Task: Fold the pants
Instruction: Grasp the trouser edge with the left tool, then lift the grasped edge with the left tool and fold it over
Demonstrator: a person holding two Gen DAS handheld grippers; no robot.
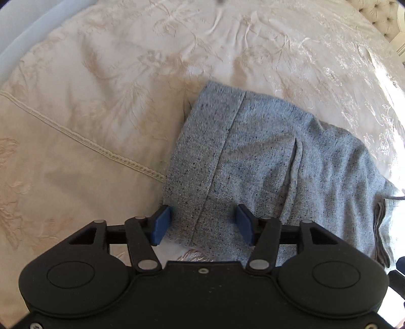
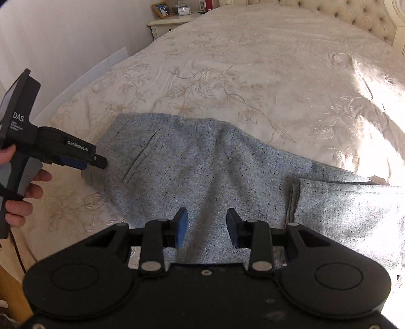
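Note:
Grey speckled pants [image 1: 265,164] lie folded on a cream embroidered bedspread [image 1: 114,76]. My left gripper [image 1: 202,222] hangs over their near left corner, its blue pads [image 1: 162,222] wide apart and pinching nothing. In the right wrist view the pants [image 2: 202,164] stretch from left to right, with a folded-over layer [image 2: 349,207] at the right. My right gripper [image 2: 206,225] is open above the cloth's near edge, with the fabric lying flat beneath it. The left gripper [image 2: 98,162] shows there too, held by a person's hand [image 2: 25,192] at the pants' left end.
The bedspread [image 2: 253,63] runs far beyond the pants to a tufted headboard [image 2: 354,15]. A nightstand [image 2: 164,25] with a photo frame [image 2: 162,9] stands at the back left. A pale panel [image 2: 101,68] borders the bed's left side. Bright sunlight falls on the right.

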